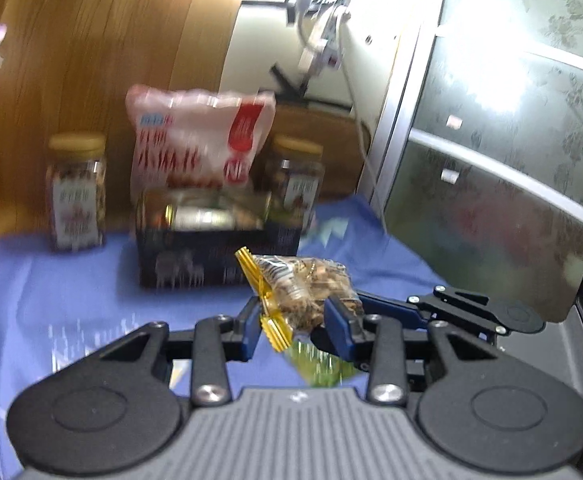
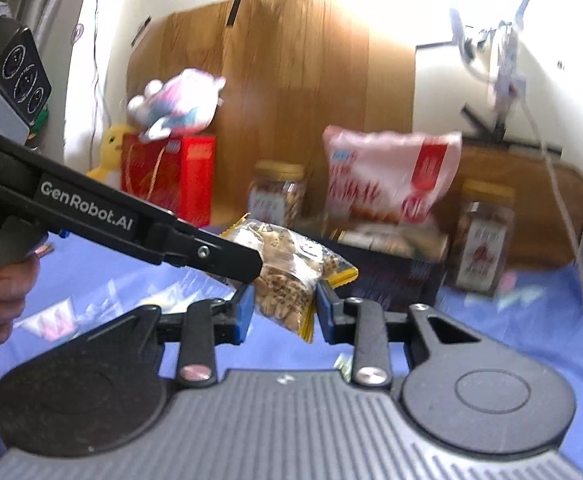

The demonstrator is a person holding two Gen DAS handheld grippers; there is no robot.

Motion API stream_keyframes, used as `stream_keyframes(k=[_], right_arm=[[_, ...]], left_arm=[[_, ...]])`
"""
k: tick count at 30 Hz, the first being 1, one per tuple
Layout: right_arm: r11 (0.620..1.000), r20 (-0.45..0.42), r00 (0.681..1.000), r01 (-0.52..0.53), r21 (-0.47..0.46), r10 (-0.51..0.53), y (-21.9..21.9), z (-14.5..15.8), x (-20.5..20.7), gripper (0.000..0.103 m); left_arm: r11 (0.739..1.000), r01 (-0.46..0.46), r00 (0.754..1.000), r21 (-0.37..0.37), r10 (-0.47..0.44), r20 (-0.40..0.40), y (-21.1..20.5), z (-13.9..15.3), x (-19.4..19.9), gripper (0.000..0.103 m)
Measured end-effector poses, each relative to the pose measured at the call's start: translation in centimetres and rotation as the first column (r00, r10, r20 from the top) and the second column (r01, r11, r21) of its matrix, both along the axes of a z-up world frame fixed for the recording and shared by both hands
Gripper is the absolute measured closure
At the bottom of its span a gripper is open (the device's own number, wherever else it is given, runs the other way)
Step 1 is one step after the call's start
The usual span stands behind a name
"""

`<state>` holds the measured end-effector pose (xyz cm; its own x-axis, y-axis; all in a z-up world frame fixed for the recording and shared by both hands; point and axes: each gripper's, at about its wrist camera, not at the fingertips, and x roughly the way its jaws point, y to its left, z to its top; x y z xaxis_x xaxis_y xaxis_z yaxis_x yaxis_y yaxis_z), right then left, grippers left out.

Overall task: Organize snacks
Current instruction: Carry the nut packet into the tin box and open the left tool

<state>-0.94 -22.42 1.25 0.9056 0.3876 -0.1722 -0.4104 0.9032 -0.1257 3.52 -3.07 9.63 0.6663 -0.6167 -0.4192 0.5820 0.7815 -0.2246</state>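
Note:
My left gripper (image 1: 293,322) is shut on a clear snack packet with gold crimped ends (image 1: 303,292), held above the blue cloth. My right gripper (image 2: 281,308) is shut on a second gold-edged snack packet (image 2: 287,276). The left gripper's arm crosses the right wrist view (image 2: 131,228), its tip beside that packet. Ahead stands a dark open box (image 1: 215,256) with packets inside; it also shows in the right wrist view (image 2: 391,268). Behind the box leans a pink and red snack bag (image 1: 199,136).
Two yellow-lidded jars (image 1: 77,192) (image 1: 295,176) flank the box. A red gift box (image 2: 171,176) with plush toys (image 2: 175,104) stands at the left against a wooden board. Loose wrappers (image 1: 323,368) lie on the blue cloth (image 1: 51,280). A glass door (image 1: 511,140) is at the right.

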Motion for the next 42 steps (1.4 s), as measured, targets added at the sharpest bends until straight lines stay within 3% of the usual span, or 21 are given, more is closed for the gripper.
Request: stream_keyframes(k=[8,13,30,42], right_arm=[[1.000,0.132,0.991,0.019,-0.021,-0.016,-0.8,3.9,2.4,0.067],[0.999,0.191,0.981,0.033,-0.032,-0.026,-0.8,4.7,3.1,0.067],[0.998,0.205,0.978,0.045,-0.045,-0.035,-1.1,4.7,5.9,0.067],[0.997,0.206,0.977,0.067,-0.047,-0.056,-2.3,4.8,11.3,0.067]], left_arm=[[1.000,-0.002,0.995,-0.025,0.004,0.103,-1.1,4.3,2.2,0.069],[1.000,-0.009,0.990,-0.030,0.013,0.140,-1.5,5.4,2.9,0.069],[1.000,-0.019,0.991,-0.015,0.021,0.133,-2.2,5.0,5.9,0.069],[0.999,-0.038,0.990,0.027,0.034,0.137,-4.3,4.6,11.5,0.069]])
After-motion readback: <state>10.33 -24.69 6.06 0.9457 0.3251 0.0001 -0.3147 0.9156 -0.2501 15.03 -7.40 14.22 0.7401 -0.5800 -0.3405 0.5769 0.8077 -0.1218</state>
